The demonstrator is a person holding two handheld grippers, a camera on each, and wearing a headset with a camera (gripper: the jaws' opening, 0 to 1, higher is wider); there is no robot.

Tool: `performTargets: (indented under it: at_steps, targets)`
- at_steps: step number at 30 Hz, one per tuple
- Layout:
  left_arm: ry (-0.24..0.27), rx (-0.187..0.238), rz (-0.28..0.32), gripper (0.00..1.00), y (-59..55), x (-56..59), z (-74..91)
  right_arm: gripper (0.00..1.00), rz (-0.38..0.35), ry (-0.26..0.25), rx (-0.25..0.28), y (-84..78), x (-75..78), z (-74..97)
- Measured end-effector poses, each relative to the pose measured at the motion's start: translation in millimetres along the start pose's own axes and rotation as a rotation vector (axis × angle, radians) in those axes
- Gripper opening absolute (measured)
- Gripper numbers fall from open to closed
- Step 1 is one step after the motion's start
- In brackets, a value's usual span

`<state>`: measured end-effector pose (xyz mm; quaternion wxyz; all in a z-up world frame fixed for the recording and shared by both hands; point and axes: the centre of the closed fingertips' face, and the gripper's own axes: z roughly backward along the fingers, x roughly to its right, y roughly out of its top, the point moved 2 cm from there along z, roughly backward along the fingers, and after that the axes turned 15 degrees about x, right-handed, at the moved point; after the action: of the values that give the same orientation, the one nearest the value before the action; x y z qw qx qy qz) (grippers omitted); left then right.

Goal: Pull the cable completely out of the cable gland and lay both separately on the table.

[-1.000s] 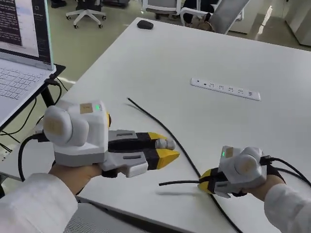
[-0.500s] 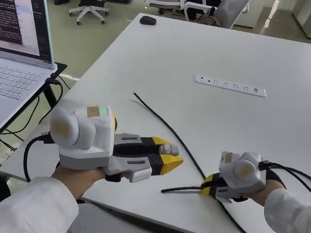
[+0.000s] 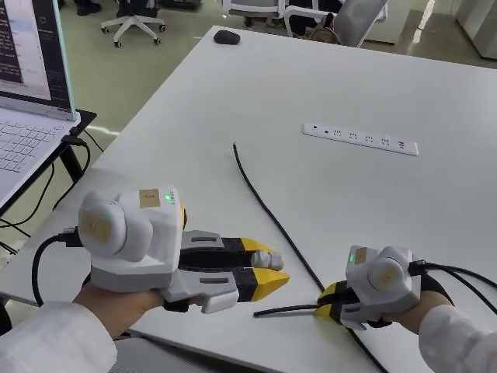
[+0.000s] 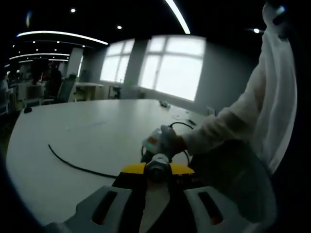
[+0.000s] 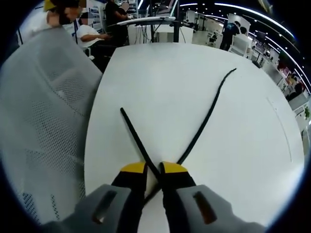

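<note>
A small grey cable gland sits between the yellow tips of my left gripper, which is held above the table's near edge. In the left gripper view the gland fills the shut jaws of the left gripper. A thin black cable lies across the white table. My right gripper is shut on the cable near its free end, which sticks out to the left, apart from the gland. The right gripper view shows the cable crossing between the closed right gripper tips.
A white power strip lies beyond the cable. A dark mouse rests at the far table edge. An open laptop stands on a side stand to the left. A grey mesh chair is close to the table's near side.
The cable's far end has slid to the right across the table, toward the power strip. The left gripper with the gland has dropped slightly. Both grippers keep their grips.
</note>
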<state>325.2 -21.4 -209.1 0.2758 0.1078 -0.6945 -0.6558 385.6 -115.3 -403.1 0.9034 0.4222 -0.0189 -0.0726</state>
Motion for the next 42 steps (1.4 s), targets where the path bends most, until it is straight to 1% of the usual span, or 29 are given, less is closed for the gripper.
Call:
performTargets:
  at_steps: [3,5,8,11,12,13,14,15,16,17,18,20,21,22,23,24,25,27,29,30,31,32,33,36,37,40,42]
  targets:
    - [0.001,-0.016,0.0,0.18,-3.1,0.3,-0.2,0.11,-0.02,-0.016,-0.008,2.2,-0.8,0.8]
    - [0.003,-0.042,-0.005,0.18,-8.1,-0.3,-0.5,0.13,-0.024,-0.022,0.01,7.8,-2.1,2.5]
    - [-0.005,-0.061,-0.003,0.18,-11.6,0.8,-0.6,0.17,-0.032,-0.04,0.026,16.2,-1.1,9.7]
    - [-0.004,-0.071,0.008,0.18,-13.6,-0.3,-0.1,0.19,-0.034,-0.064,0.049,24.2,0.4,20.4]
    - [0.0,-0.077,0.012,0.18,-14.8,-2.0,0.6,0.19,-0.045,-0.086,0.062,27.0,2.6,23.2]
    - [0.01,-0.082,0.015,0.18,-15.7,-5.8,1.5,0.19,-0.056,-0.112,0.071,30.0,4.2,28.1]
    - [0.02,-0.082,0.023,0.18,-15.8,-9.2,2.2,0.19,-0.056,-0.116,0.072,31.1,4.2,30.2]
    - [0.03,-0.081,0.032,0.18,-15.8,-13.9,2.5,0.2,-0.037,-0.124,0.089,36.7,2.5,39.7]
    - [0.035,-0.088,0.032,0.18,-16.8,-17.6,2.5,0.2,-0.038,-0.133,0.098,39.2,2.4,44.1]
    - [0.041,-0.098,0.03,0.18,-18.4,-22.4,2.5,0.21,-0.051,-0.155,0.118,44.1,2.3,50.9]
    - [0.047,-0.111,0.025,0.18,-20.6,-29.7,1.5,0.23,-0.054,-0.161,0.124,46.0,1.9,53.5]
    - [0.056,-0.13,0.029,0.18,-23.4,-38.6,-1.4,0.26,-0.063,-0.186,0.151,54.1,-0.5,65.3]
    - [0.064,-0.136,0.037,0.18,-24.7,-43.1,-3.4,0.3,-0.061,-0.211,0.165,59.6,-1.7,72.8]
    - [0.064,-0.139,0.042,0.18,-26.4,-48.3,-7.9,0.34,-0.055,-0.217,0.175,63.6,-4.2,77.1]
    - [0.062,-0.14,0.043,0.18,-27.5,-51.0,-11.1,0.39,-0.041,-0.219,0.196,69.9,-9.3,84.4]
    - [0.057,-0.142,0.042,0.18,-30.2,-54.6,-17.5,0.44,-0.031,-0.226,0.204,73.9,-12.1,90.2]
    - [0.054,-0.143,0.042,0.18,-32.1,-56.4,-20.8,0.47,-0.021,-0.235,0.201,76.7,-15.9,97.3]
    - [0.038,-0.152,0.049,0.18,-39.7,-59.5,-31.9,0.48,-0.011,-0.25,0.201,81.1,-20.7,107.2]
    - [0.019,-0.172,0.044,0.18,-49.4,-61.1,-42.8,0.48,-0.016,-0.282,0.219,86.5,-24.6,118.0]
    - [0.008,-0.183,0.039,0.18,-53.7,-61.2,-47.1,0.48,-0.029,-0.305,0.236,89.8,-26.5,123.6]
    - [-0.014,-0.208,0.029,0.18,-61.5,-60.8,-53.2,0.5,-0.045,-0.324,0.25,91.4,-27.7,127.6]
    - [-0.026,-0.222,0.023,0.18,-66.4,-61.0,-57.2,0.51,-0.081,-0.356,0.273,93.1,-29.5,133.1]
    - [-0.032,-0.238,0.019,0.18,-73.9,-63.1,-63.8,0.52,-0.101,-0.373,0.29,94.3,-31.3,136.9]
    - [-0.045,-0.261,0.027,0.18,-89.7,-67.0,-76.7,0.51,-0.155,-0.423,0.322,93.4,-37.3,148.0]
    - [-0.045,-0.278,0.028,0.18,-97.4,-69.7,-80.7,0.51,-0.152,-0.427,0.315,91.6,-39.5,150.6]
    - [-0.044,-0.31,0.015,0.18,-112.4,-75.7,-87.7,0.5,-0.159,-0.457,0.291,84.2,-44.3,159.9]
    - [-0.031,-0.355,-0.021,0.18,-127.3,-83.6,-91.2,0.5,-0.18,-0.485,0.291,80.2,-46.0,167.9]
